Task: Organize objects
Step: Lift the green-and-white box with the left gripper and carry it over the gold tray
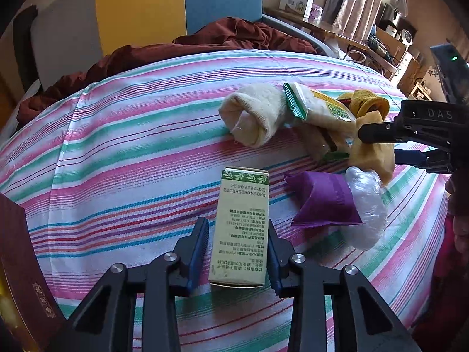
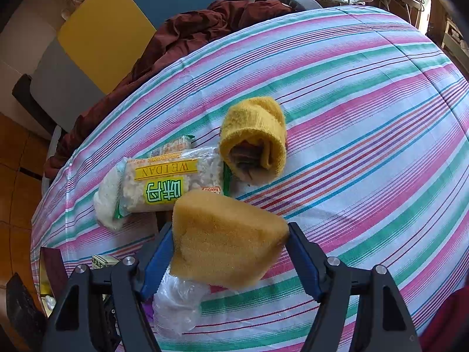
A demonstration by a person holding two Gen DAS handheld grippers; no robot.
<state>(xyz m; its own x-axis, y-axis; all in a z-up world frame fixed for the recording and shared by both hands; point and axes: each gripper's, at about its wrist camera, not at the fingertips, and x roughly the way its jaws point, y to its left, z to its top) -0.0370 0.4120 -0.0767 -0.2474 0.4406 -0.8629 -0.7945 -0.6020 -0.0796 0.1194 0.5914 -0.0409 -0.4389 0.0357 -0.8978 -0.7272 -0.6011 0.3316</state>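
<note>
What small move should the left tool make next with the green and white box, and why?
Probably close a little more before lifting. The left tool has a finger on each side of the box, which lies on the striped sheet, but firm pad contact is not clear.

1. Green-and-cream printed box (image 1: pixel 239 228), lying flat on the striped cloth.
2. Yellow sponge (image 2: pixel 225 237), raised off the cloth.
3. Snack packet (image 2: pixel 170 187), at the sponge's 11 o'clock.
4. Rolled yellow sock (image 2: pixel 253 136), at 1 o'clock.
</note>
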